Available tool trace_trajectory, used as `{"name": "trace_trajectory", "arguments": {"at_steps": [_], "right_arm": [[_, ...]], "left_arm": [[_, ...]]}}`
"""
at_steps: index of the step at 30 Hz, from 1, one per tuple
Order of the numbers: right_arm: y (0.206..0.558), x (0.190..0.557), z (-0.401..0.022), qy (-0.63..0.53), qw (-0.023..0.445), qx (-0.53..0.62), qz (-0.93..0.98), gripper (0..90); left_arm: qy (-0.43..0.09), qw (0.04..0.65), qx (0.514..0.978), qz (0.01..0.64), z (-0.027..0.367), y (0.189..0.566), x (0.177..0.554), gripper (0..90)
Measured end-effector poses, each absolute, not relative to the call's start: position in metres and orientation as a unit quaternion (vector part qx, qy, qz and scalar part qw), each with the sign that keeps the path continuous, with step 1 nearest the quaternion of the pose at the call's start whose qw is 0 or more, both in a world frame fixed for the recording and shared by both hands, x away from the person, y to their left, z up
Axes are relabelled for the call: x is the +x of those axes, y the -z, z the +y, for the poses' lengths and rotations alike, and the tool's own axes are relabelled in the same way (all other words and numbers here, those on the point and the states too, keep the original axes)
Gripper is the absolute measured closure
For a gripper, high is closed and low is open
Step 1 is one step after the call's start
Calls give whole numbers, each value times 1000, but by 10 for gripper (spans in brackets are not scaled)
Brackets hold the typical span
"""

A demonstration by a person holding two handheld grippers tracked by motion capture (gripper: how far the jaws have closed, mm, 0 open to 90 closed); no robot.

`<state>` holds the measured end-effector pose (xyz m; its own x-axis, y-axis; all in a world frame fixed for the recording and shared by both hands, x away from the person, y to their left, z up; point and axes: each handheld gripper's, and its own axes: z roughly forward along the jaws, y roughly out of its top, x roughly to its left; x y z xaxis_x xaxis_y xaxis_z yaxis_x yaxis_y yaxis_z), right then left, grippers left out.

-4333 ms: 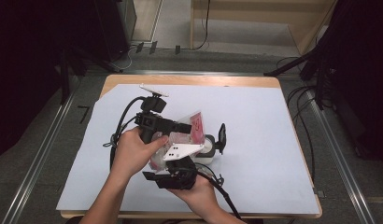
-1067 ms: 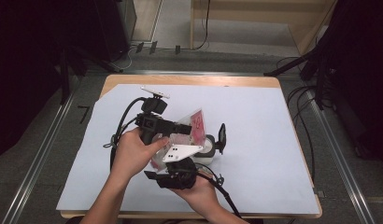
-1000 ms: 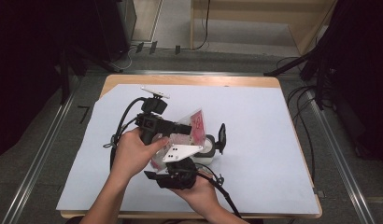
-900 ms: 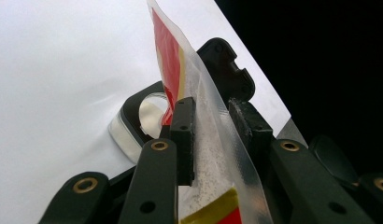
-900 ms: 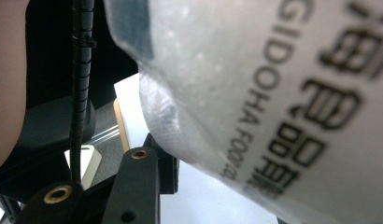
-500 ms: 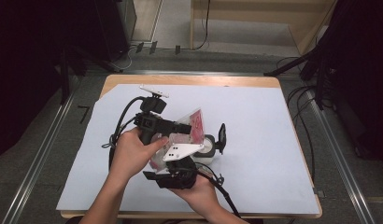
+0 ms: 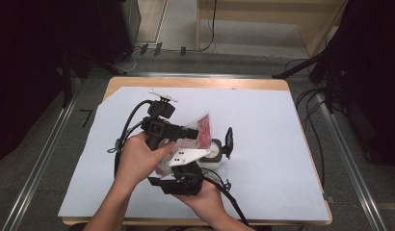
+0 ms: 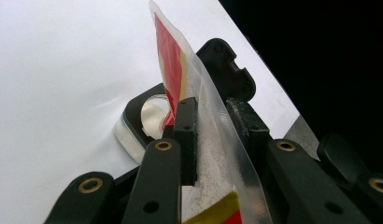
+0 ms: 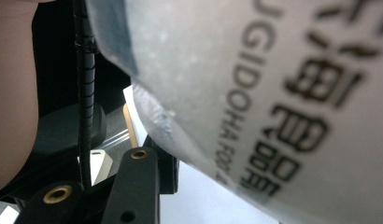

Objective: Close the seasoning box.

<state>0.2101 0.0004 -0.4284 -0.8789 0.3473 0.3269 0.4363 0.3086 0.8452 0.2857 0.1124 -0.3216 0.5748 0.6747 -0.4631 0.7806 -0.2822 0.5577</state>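
Observation:
A clear and red snack bag [image 7: 201,129] stands tilted above the white sheet, held between both grippers. My left gripper [image 7: 190,133] reaches in from the left. In the left gripper view the bag [image 8: 173,60] has its clear edge between the pads [image 8: 187,135], and the left gripper [image 8: 213,116] has just been closing a little on it. My right gripper [image 7: 186,148], under its grey plate, comes from below and is shut on the bag's lower part. In the right gripper view the bag's printed film [image 9: 273,93] hangs close over one finger [image 9: 133,186] and hides the other.
A small black device with a shiny round part [image 7: 219,149] lies on the sheet just right of the bag, and also behind it in the left gripper view [image 8: 147,114]. White paper [image 7: 282,120] covers the wooden table. Cables trail from both grippers.

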Motion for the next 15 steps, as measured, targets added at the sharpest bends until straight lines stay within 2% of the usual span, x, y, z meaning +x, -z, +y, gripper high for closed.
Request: {"name": "trace_trajectory", "arguments": {"at_steps": [15], "right_arm": [[430,209,0,538,39,-243,-806,633]], "left_arm": [[69,389,799,454,110,322,285,750]]}}
